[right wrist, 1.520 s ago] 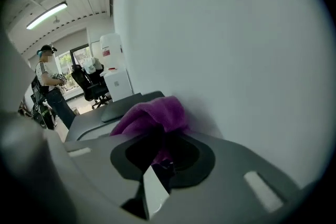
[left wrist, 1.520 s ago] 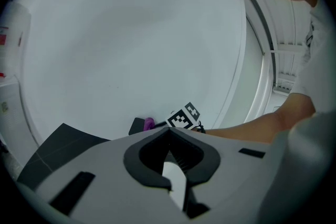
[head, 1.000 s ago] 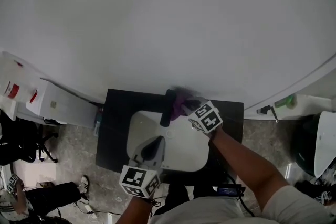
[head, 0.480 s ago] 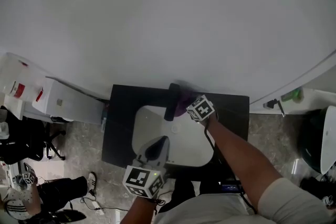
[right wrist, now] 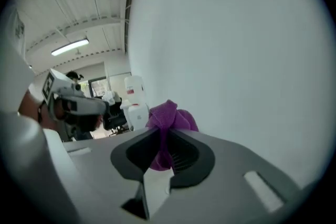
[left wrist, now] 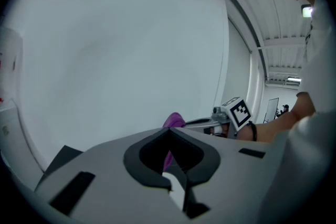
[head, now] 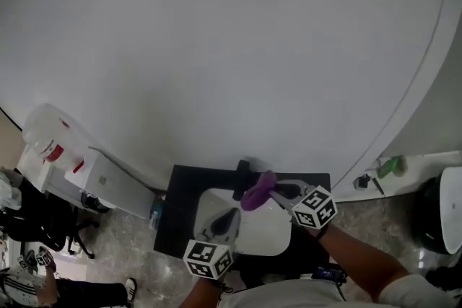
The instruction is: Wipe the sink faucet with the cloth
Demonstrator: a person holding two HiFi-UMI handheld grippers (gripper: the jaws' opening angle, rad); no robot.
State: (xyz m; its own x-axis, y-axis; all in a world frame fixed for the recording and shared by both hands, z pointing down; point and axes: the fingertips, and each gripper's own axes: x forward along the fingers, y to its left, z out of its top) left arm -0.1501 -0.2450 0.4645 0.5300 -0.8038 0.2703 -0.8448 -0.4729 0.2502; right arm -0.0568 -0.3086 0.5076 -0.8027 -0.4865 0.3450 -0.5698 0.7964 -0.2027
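Novice: Where is the cloth [head: 258,191] right now?

Mentor: Bunched in the right gripper [head: 278,192], whose jaws are pressed onto it, with a purple wad sticking out past the tips. It hangs over the back of the sink [head: 267,234], just right of the faucet [head: 239,180]. I can't tell from the head view whether it touches the faucet, and the right gripper view shows only bare wall beyond the cloth.

Novice: And the left gripper [head: 228,216]?

Mentor: Its jaws are pressed together with nothing between them. It sits over the front left of the sink, apart from the faucet.

Novice: What could go wrong from here?

Mentor: My guess is that the pinch takes only a fold, so a hard drag across the faucet could tug the cloth free and drop it into the sink. The wad is also small, so bare jaw tips could scrape the faucet if the gripper comes in too close. The wall stands right behind, and a wide sweep could knock into it. The idle left gripper is near enough to get in the way if it drifts inward.

Novice: And the count?

Mentor: One cloth, one faucet, one sink, one dark counter [head: 180,216] around it, and two grippers, each with one marker cube
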